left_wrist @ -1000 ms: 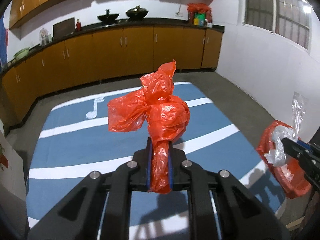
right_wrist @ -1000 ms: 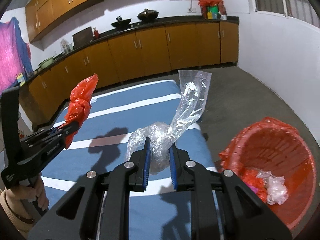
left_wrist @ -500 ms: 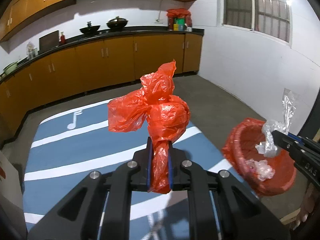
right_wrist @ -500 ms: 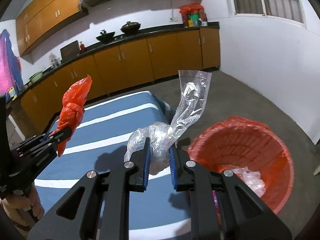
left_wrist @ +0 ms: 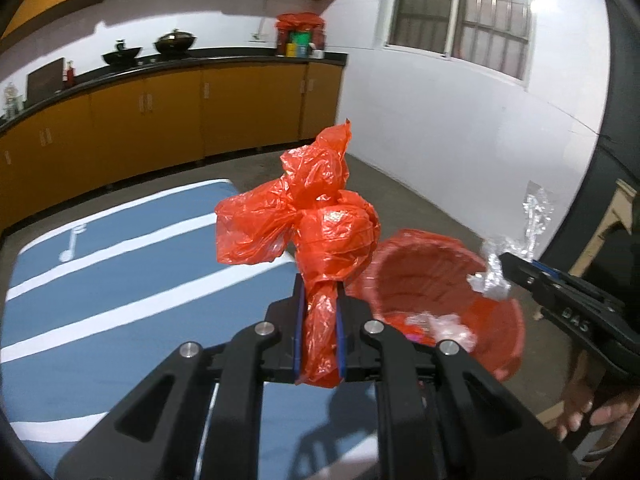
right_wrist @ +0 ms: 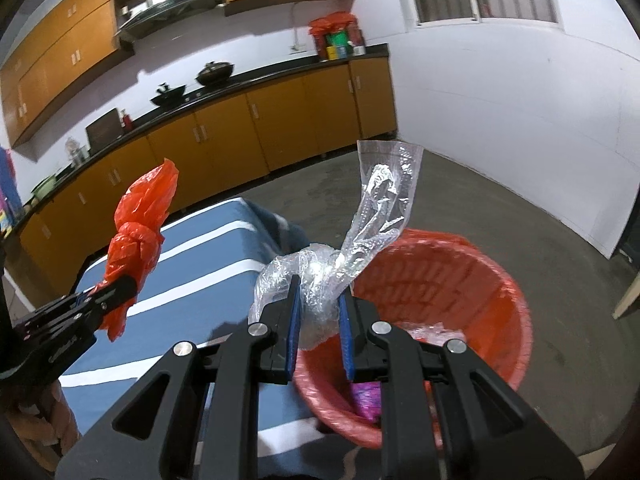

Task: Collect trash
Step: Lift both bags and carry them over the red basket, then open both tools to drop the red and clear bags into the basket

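Note:
My left gripper is shut on a crumpled red plastic bag, held above the blue striped bed near its right edge; it also shows in the right wrist view. My right gripper is shut on a clear plastic bag and holds it over the near rim of the red trash bin. The bin has a red liner and holds clear and pink trash at the bottom. In the left wrist view the right gripper is at the bin's right rim.
The blue bed cover with white stripes lies to the left of the bin. Orange kitchen cabinets line the far wall. A white wall stands to the right over a grey concrete floor.
Both grippers have swung right toward the red bin, each still holding its bag. The bin is now closer and right under the right gripper.

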Available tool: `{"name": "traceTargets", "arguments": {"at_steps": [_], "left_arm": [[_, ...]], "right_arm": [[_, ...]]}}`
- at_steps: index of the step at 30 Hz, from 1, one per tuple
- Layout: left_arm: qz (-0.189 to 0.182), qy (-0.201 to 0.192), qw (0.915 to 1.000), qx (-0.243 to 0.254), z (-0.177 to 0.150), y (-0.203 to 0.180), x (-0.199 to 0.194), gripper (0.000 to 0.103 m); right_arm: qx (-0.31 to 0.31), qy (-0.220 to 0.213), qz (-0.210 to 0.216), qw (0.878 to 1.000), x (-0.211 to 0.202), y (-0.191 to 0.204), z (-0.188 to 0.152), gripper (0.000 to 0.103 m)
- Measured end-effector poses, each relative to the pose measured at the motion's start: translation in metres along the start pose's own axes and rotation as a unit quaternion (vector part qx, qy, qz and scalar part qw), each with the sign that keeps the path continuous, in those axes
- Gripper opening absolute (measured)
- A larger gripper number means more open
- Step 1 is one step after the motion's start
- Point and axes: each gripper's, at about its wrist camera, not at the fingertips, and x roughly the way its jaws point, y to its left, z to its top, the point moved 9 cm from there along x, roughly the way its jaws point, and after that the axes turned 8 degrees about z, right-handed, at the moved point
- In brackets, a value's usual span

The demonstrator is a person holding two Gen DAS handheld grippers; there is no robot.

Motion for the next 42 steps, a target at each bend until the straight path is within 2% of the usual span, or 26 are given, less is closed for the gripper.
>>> {"name": "traceTargets", "arguments": {"at_steps": [8, 14, 22, 28, 34, 37, 42], "left_arm": [[-0.051, 0.009, 0.9985, 0.020, -0.004, -0.055, 0.011, 0.013], [-0.079, 0.027, 0.9960, 0.034, -0.012, -0.088, 0.027, 0.014], [-0.103, 0.055, 0.9922, 0.044, -0.020, -0.111, 0.054, 0.014], [-0.109, 0.063, 0.9902, 0.060, -0.024, -0.121, 0.065, 0.017], [-0.103, 0.070, 0.9905, 0.059, -0.030, -0.123, 0.077, 0.030], [-0.095, 0.072, 0.9911, 0.059, -0.034, -0.122, 0.079, 0.032], [-0.073, 0.065, 0.9941, 0.048, -0.033, -0.102, 0.076, 0.040]], "right_arm": [[0.022, 0.005, -0.034, 0.999, -0.008, -0.044, -0.005, 0.018], [0.033, 0.011, -0.049, 0.998, -0.009, -0.063, -0.006, 0.018], [0.039, 0.007, -0.058, 0.998, -0.012, -0.081, 0.001, 0.018], [0.054, 0.007, -0.051, 0.997, -0.008, -0.091, 0.009, 0.019], [0.068, 0.015, -0.038, 0.997, -0.002, -0.095, 0.008, 0.029], [0.068, 0.013, -0.039, 0.997, -0.003, -0.096, 0.008, 0.039], [0.067, 0.005, -0.043, 0.997, -0.011, -0.094, 0.006, 0.041]]}}
